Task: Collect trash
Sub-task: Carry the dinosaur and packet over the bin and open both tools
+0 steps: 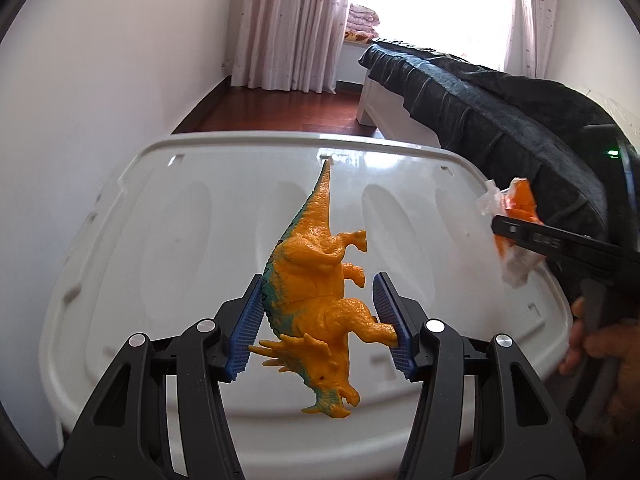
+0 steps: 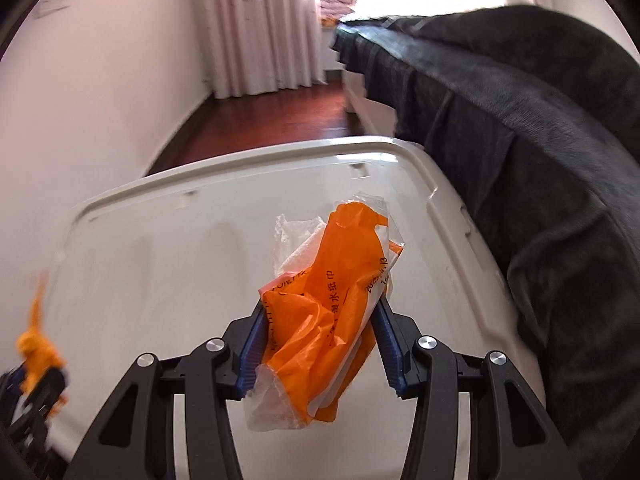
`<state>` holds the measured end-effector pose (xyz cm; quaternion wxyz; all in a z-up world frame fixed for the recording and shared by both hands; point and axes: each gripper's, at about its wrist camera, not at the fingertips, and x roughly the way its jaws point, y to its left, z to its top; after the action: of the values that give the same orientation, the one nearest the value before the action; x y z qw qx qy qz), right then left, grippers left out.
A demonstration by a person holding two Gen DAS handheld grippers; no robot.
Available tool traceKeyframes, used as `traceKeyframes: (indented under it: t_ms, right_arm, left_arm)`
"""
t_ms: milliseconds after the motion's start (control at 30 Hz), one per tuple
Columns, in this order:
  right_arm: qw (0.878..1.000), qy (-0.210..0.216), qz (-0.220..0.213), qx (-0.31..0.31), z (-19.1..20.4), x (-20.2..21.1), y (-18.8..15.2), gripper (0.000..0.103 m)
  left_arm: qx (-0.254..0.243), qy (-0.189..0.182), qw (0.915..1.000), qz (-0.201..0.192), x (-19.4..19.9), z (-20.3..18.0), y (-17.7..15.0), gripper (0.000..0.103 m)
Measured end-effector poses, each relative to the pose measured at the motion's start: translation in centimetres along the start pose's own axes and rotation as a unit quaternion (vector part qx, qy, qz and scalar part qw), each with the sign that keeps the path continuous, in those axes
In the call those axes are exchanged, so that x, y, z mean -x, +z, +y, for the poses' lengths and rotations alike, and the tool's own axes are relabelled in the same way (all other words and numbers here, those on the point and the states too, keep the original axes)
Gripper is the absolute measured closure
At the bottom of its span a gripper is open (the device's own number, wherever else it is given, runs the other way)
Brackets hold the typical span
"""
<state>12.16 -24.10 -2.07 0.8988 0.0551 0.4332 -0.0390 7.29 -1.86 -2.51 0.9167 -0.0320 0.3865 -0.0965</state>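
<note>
My left gripper (image 1: pixel 322 322) is shut on an orange and teal toy dinosaur (image 1: pixel 316 292), its blue pads against the back and a front leg, held above a white plastic bin lid (image 1: pixel 192 216). My right gripper (image 2: pixel 320 344) is shut on a crumpled orange and clear plastic wrapper (image 2: pixel 332 304) above the same lid (image 2: pixel 168 256). The wrapper (image 1: pixel 516 220) and the right gripper also show at the right edge of the left wrist view. The dinosaur (image 2: pixel 36 344) appears blurred at the left edge of the right wrist view.
A bed with a dark blanket (image 1: pixel 500 112) runs along the right, touching the lid's right side. A white wall (image 1: pixel 80 80) is on the left. Red-brown wood floor (image 1: pixel 280 108) and pink curtains (image 1: pixel 292 20) lie beyond. Folded bedding (image 1: pixel 362 20) sits at the window.
</note>
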Motion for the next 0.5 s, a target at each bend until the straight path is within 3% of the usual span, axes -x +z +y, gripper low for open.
traceKeyframes:
  t_ms: [300, 500]
  right_arm:
    - [0.996, 0.065, 0.001, 0.067, 4.0, 9.3, -9.4, 0.054]
    - [0.993, 0.087, 0.043, 0.071, 5.4, 11.2, -15.8, 0.054]
  left_arm:
    - [0.001, 0.025, 0.9996, 0.012, 6.2, 1.9, -7.0, 0.049]
    - [-0.001, 0.036, 0.9984, 0.044, 8.2, 2.2, -11.7, 0.049]
